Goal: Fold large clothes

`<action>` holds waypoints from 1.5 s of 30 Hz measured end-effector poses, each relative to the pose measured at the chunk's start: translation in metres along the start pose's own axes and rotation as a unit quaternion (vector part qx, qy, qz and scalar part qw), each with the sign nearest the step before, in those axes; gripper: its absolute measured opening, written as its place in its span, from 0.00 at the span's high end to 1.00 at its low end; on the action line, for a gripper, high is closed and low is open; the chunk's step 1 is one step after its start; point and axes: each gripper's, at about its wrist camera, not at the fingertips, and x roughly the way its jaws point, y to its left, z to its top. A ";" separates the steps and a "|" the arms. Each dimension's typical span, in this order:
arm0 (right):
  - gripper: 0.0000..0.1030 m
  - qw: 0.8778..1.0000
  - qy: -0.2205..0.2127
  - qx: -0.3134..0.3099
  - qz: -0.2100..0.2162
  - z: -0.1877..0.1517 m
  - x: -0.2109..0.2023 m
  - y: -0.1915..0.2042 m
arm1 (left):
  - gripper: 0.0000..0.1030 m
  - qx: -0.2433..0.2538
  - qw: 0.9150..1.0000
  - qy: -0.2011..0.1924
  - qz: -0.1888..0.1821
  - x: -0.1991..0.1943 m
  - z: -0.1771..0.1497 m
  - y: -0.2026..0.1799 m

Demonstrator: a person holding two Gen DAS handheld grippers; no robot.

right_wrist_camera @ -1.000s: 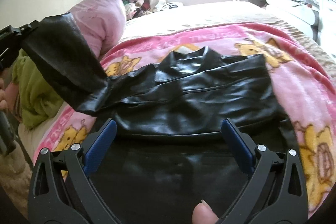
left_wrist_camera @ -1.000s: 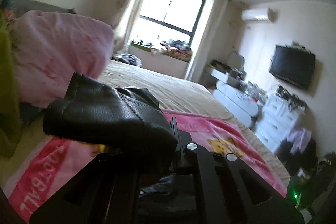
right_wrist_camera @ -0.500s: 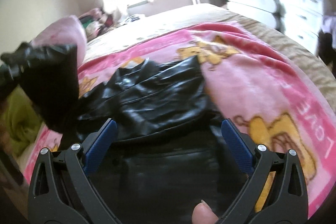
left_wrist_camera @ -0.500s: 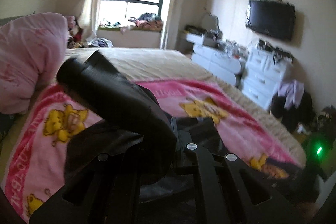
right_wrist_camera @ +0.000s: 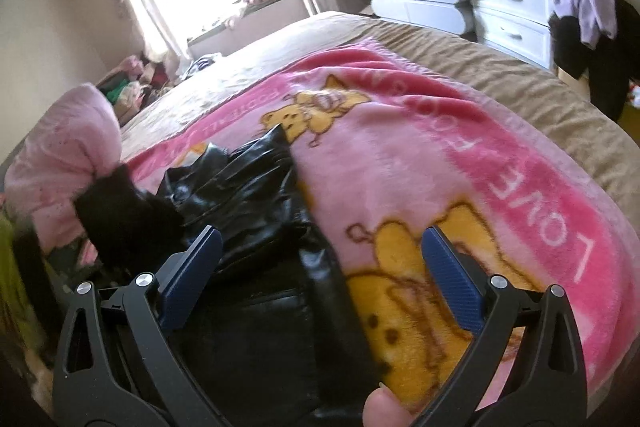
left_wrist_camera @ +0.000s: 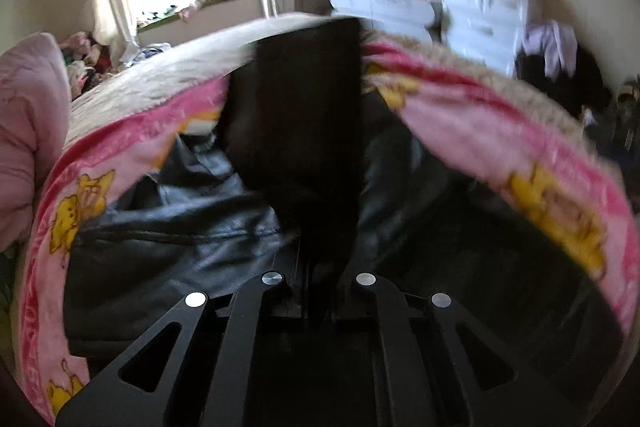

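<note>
**Sleeve over jacket body, long axis running away from left claw**

Left wrist view: left claw [left_wrist_camera: 316, 291] clamped tight on black sleeve [left_wrist_camera: 304, 115], no gap betw. jaws. Sleeve stands straight up frame centre, long axis dead ahead of claw, cuff end at top centre against far bed edge. Black leather jacket [left_wrist_camera: 172, 239] spread below, lower left to centre, on pink blanket [left_wrist_camera: 472, 131]. Sleeve directly above jacket body, so probably only a lowering left to lay it.

Right wrist view: right claw [right_wrist_camera: 320, 267] wide open, nothing betw. blue pads [right_wrist_camera: 448, 287], hovering above jacket's right edge at lower centre. Jacket runs lower centre up to collar at centre-left. Lifted sleeve a dark blur at mid-left, w/ left claw not clearly made out. Left hand holds the fold; right near hem, free to steady.
</note>
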 end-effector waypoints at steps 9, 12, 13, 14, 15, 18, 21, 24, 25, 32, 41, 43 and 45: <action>0.09 0.999 0.021 0.021 0.027 0.002 0.011 -0.003 | 0.20 0.021 0.997 0.053 -0.048 0.019 -0.025 -0.010; 0.09 0.996 0.055 0.029 0.059 0.000 0.027 0.006 | 0.06 0.008 0.994 0.054 -0.090 0.004 -0.033 -0.005; 0.09 0.996 0.067 0.026 0.060 -0.001 0.033 0.010 | 0.06 0.008 0.994 0.055 -0.096 -0.001 -0.034 -0.006; 0.09 0.995 0.081 0.015 0.061 -0.003 0.042 0.018 | 0.06 0.007 0.994 0.055 -0.099 -0.007 -0.037 -0.004; 0.09 0.993 0.094 0.006 0.070 -0.005 0.050 0.026 | 0.06 0.005 0.993 0.055 -0.102 -0.015 -0.039 0.001; 0.09 0.985 0.132 0.011 0.107 -0.013 0.074 0.044 | 0.06 -0.017 0.995 0.037 -0.090 -0.038 -0.041 0.028; 0.13 0.977 0.171 0.028 0.124 -0.022 0.098 0.059 | 0.06 -0.052 0.997 0.017 -0.051 -0.053 -0.037 0.068; 0.19 0.974 0.187 0.048 0.122 -0.026 0.119 0.067 | 0.05 -0.109 0.994 0.006 -0.006 -0.063 -0.031 0.118; 0.26 0.972 0.189 0.058 0.125 -0.026 0.124 0.069 | 0.05 -0.131 0.991 0.001 0.002 -0.067 -0.030 0.134; 0.84 0.974 0.173 0.023 0.145 -0.021 0.127 0.092 | 0.06 -0.258 0.965 -0.025 0.040 -0.077 -0.033 0.219; 0.92 0.978 0.064 -0.164 0.116 0.031 0.080 0.152 | 0.67 -0.275 0.961 -0.011 0.035 -0.038 -0.018 0.234; 0.91 0.976 0.059 -0.183 0.102 0.037 0.082 0.155 | 0.76 -0.266 0.963 0.011 0.037 -0.014 -0.016 0.228; 0.90 0.974 0.061 -0.203 0.079 0.039 0.092 0.157 | 0.77 -0.259 0.965 0.030 0.042 0.004 -0.018 0.224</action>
